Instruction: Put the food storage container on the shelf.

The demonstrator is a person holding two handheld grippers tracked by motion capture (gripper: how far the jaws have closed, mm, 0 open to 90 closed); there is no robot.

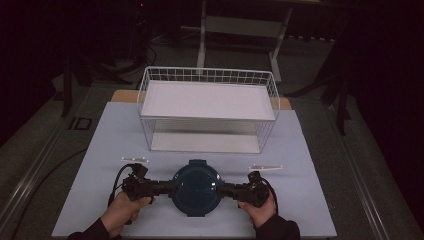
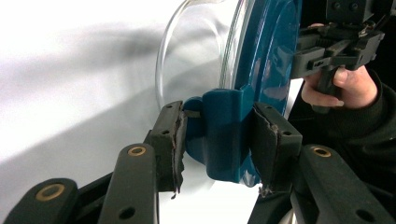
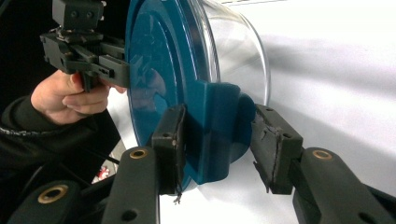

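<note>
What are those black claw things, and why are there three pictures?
A person holds a hand-held gripper in each hand: the left gripper and the right gripper. One camera looks down from above; the other two ride on the grippers, looking along their jaws. On the table stand a white wire basket and a round clear container with a blue lid. Each gripper's jaws sit around a blue side clip of the lid; the right one looks a bit open.
</note>
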